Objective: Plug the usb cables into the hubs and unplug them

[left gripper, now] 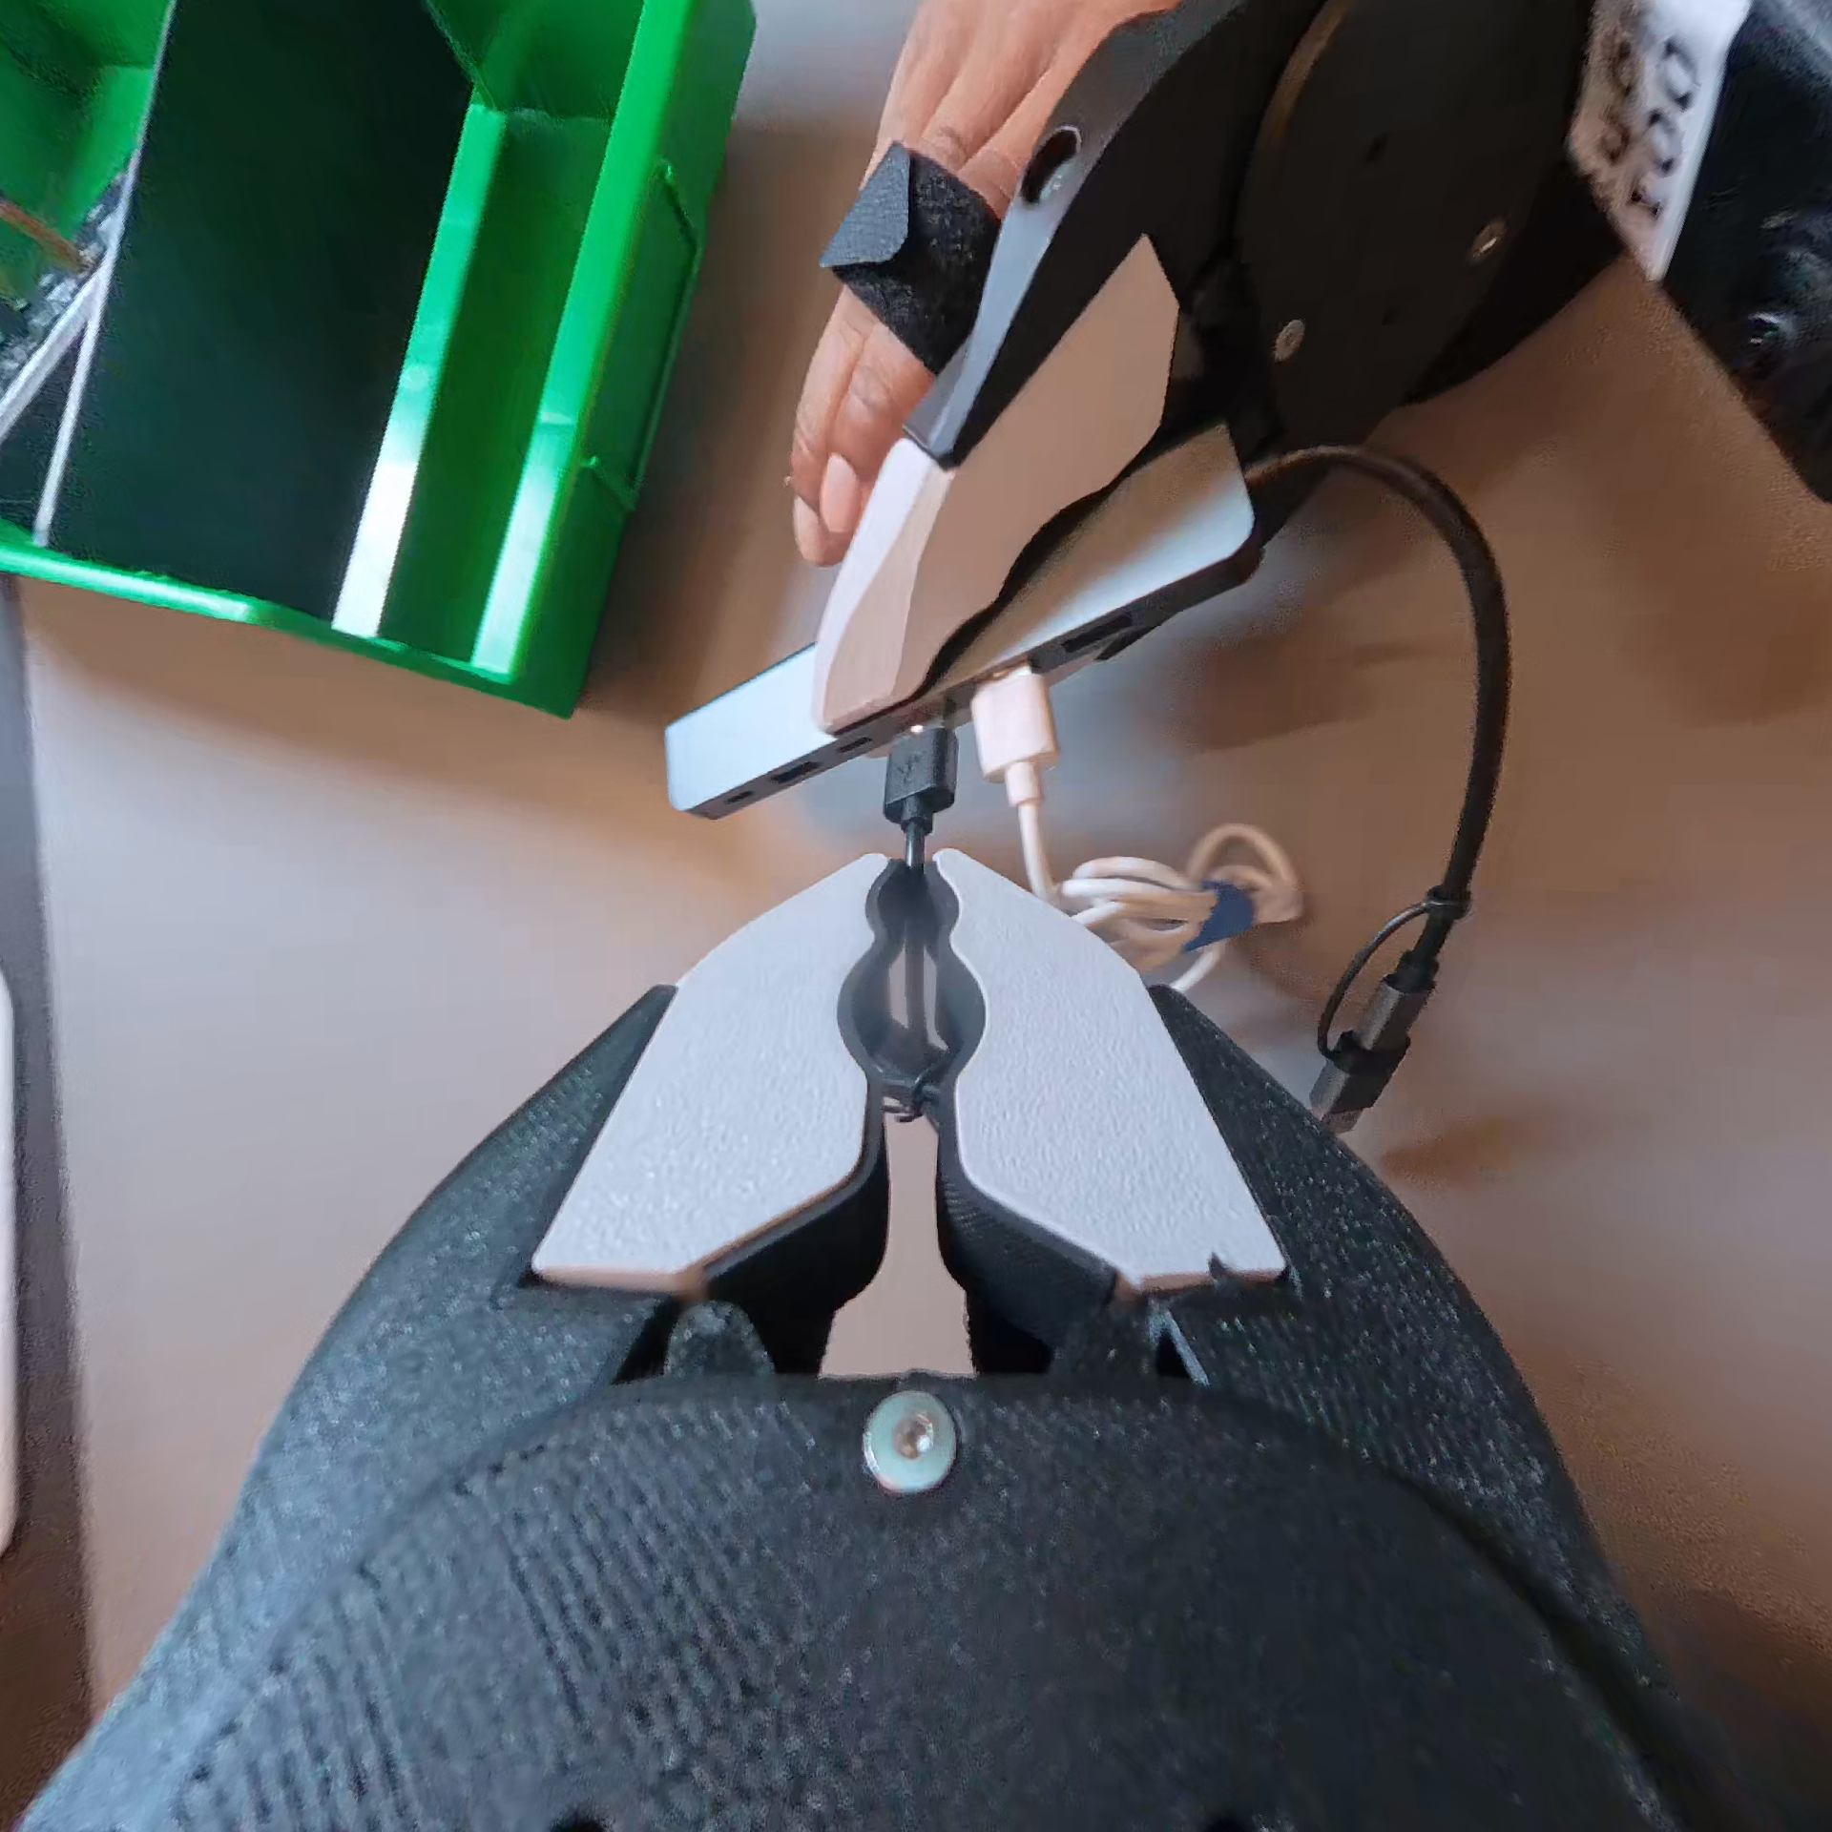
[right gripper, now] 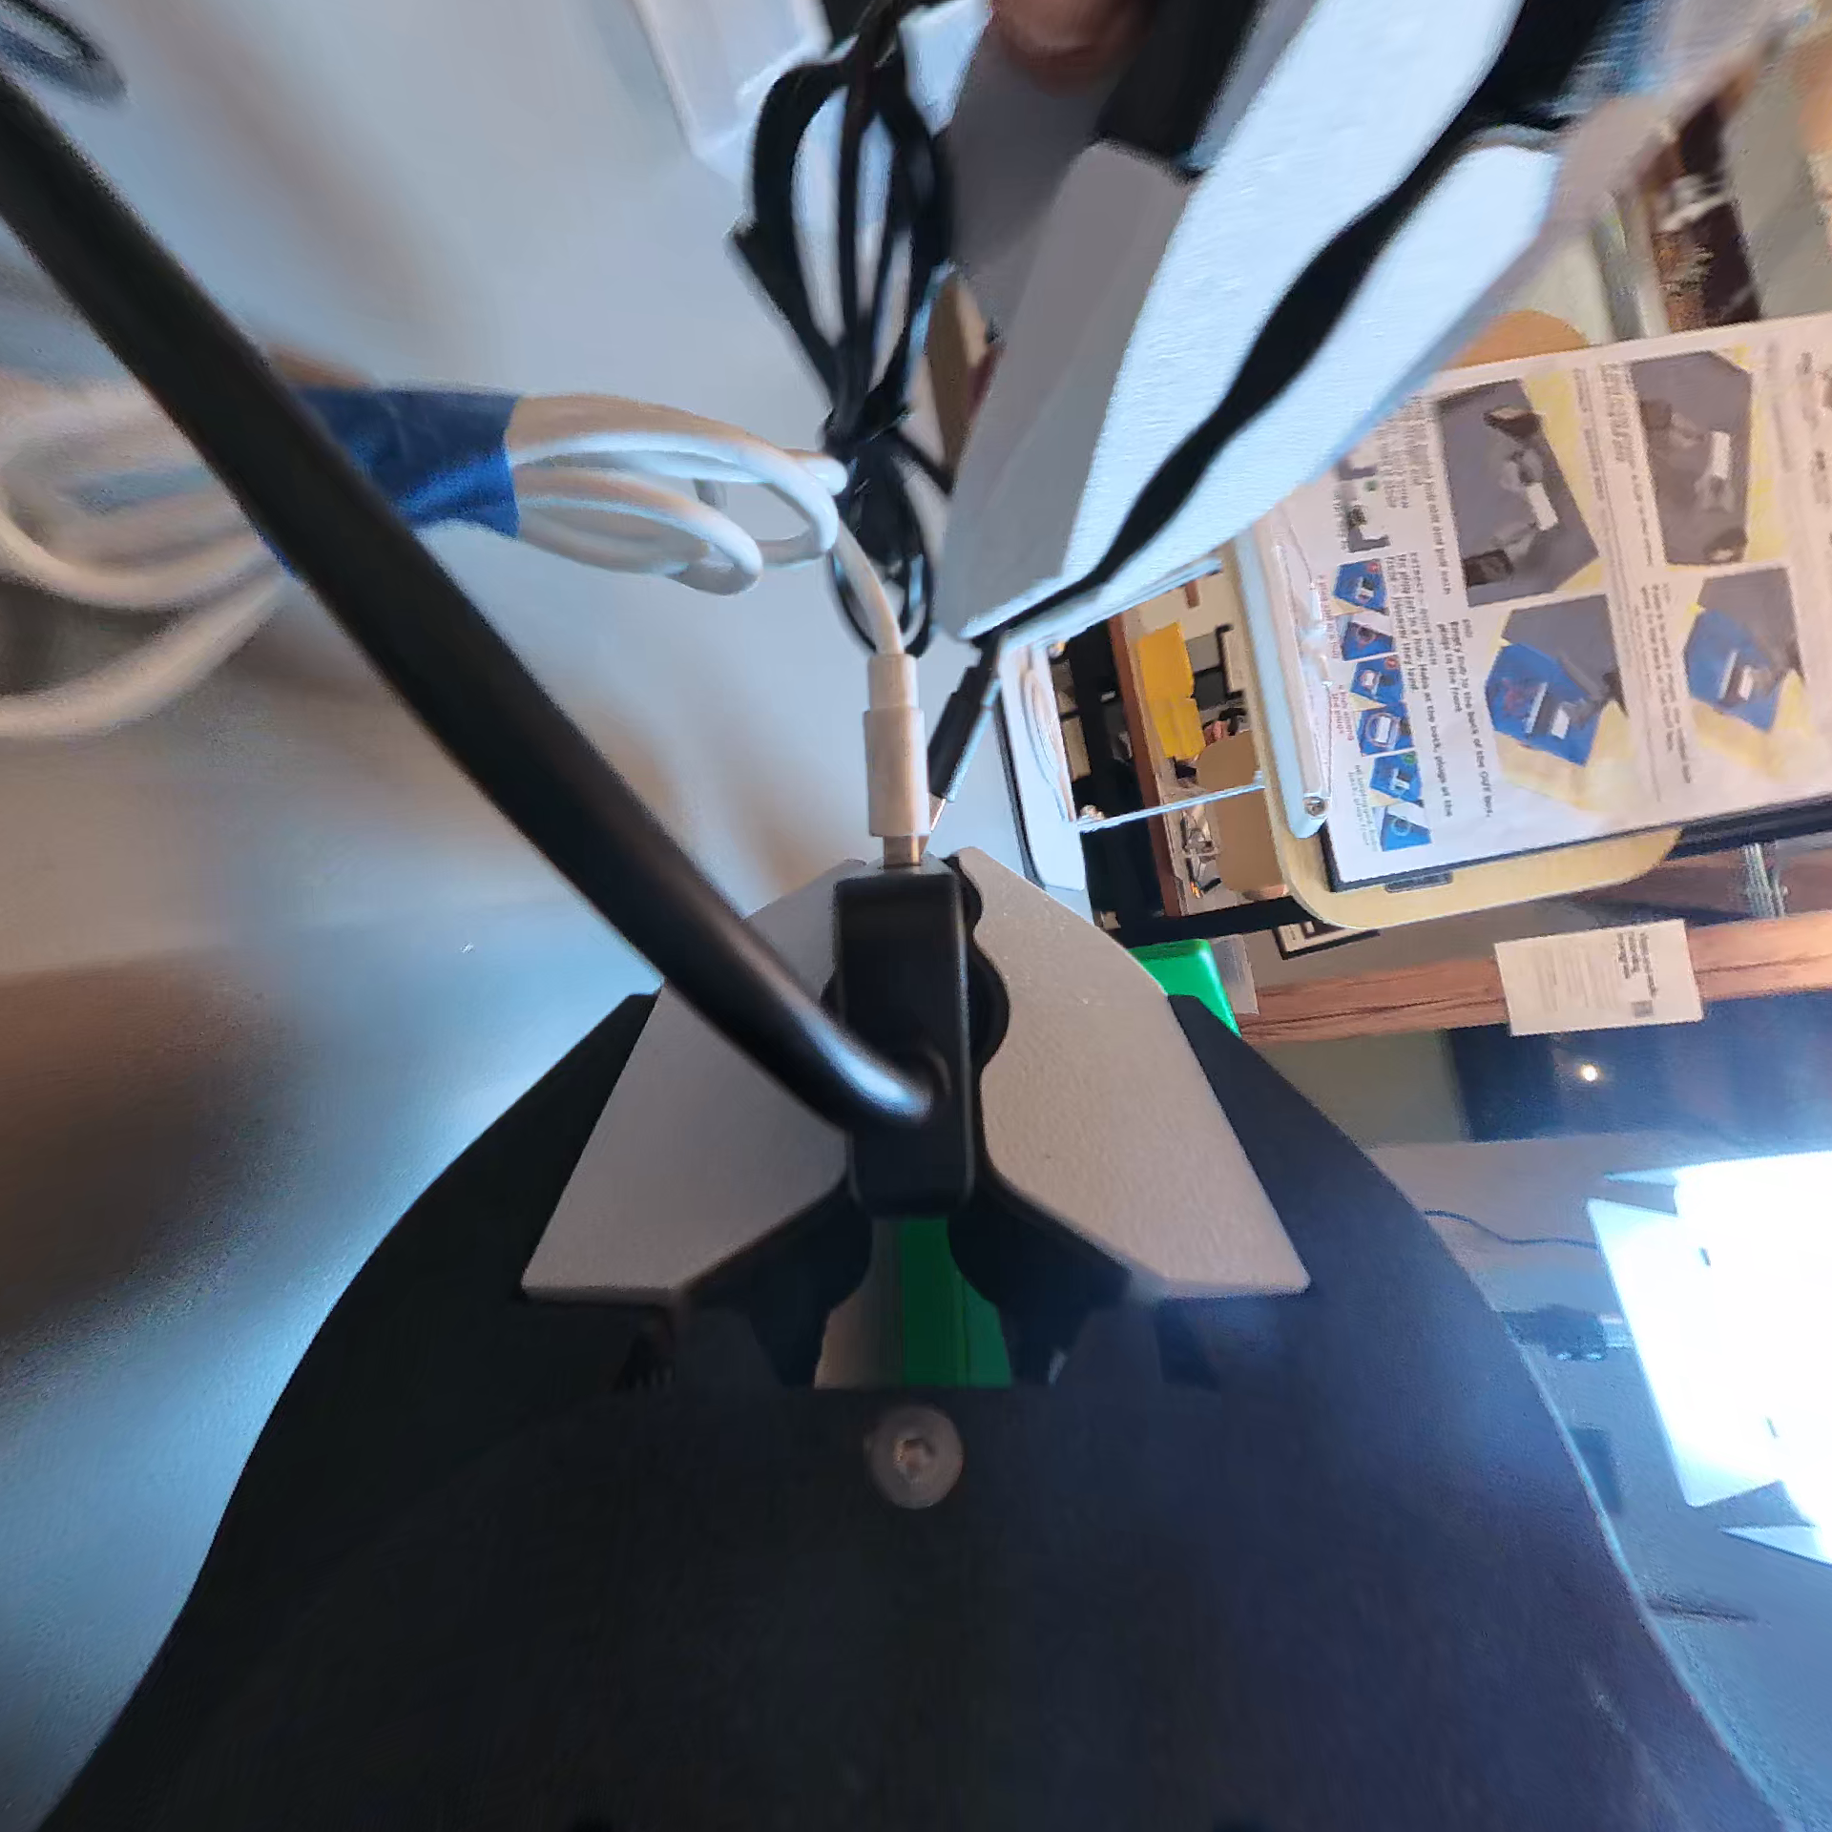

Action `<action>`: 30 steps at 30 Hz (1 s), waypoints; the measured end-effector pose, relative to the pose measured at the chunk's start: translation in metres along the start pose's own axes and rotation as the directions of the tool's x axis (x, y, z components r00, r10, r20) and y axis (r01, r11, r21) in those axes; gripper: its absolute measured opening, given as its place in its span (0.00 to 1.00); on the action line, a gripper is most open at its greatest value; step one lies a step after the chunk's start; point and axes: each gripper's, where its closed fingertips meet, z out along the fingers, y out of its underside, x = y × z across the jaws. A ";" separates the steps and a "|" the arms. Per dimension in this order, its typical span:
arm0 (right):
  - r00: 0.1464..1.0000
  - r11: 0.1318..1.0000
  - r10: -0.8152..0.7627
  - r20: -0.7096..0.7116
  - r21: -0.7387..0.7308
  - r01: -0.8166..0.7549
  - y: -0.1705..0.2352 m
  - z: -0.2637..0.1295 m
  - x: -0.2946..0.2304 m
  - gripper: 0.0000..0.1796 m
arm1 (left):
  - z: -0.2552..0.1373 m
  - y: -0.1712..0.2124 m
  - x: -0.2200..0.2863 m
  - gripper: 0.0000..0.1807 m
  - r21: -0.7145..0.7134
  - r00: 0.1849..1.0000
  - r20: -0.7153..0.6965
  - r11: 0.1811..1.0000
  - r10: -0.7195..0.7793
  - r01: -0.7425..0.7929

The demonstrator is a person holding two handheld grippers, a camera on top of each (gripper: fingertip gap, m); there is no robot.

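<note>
A grey USB hub [left gripper: 739, 745] is held off the brown table [left gripper: 347, 892]. My right gripper [left gripper: 853, 694] reaches in from the upper right and is shut on the hub. In the right wrist view it [right gripper: 907, 872] clamps the hub's black end [right gripper: 902, 1041]. A white USB plug [left gripper: 1011, 724] sits in a hub port. My left gripper [left gripper: 917, 862] is shut on the black cable just behind its black USB plug [left gripper: 922, 773]. That plug's metal tip is at the port beside the white plug [right gripper: 897, 744]. I cannot tell how deep it sits.
A green box [left gripper: 555, 446] stands at the upper left. The coiled white cable [left gripper: 1170, 902] with blue tape lies on the table. The hub's own black lead [left gripper: 1487, 644] loops right to an adapter [left gripper: 1373, 1041]. A person's hand [left gripper: 872, 397] holds the right gripper.
</note>
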 end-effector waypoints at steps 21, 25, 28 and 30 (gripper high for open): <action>0.998 0.998 0.066 -0.025 0.013 -0.066 0.002 -0.007 0.008 0.06 | 0.011 -0.015 0.006 0.02 0.156 0.998 -0.050 0.987 -0.026 0.034; 0.983 0.979 0.181 -0.017 0.096 -0.179 -0.005 -0.011 0.019 0.06 | -0.002 -0.025 0.005 0.02 0.274 0.999 -0.054 0.962 0.002 0.013; 0.934 0.919 0.351 0.067 0.168 -0.357 -0.013 -0.014 0.026 0.07 | -0.012 -0.031 0.004 0.02 0.346 0.996 -0.083 0.938 -0.011 0.039; 0.902 0.882 0.416 0.112 0.193 -0.431 -0.014 -0.016 0.028 0.08 | -0.013 -0.030 0.005 0.02 0.349 0.994 -0.103 0.935 -0.031 0.065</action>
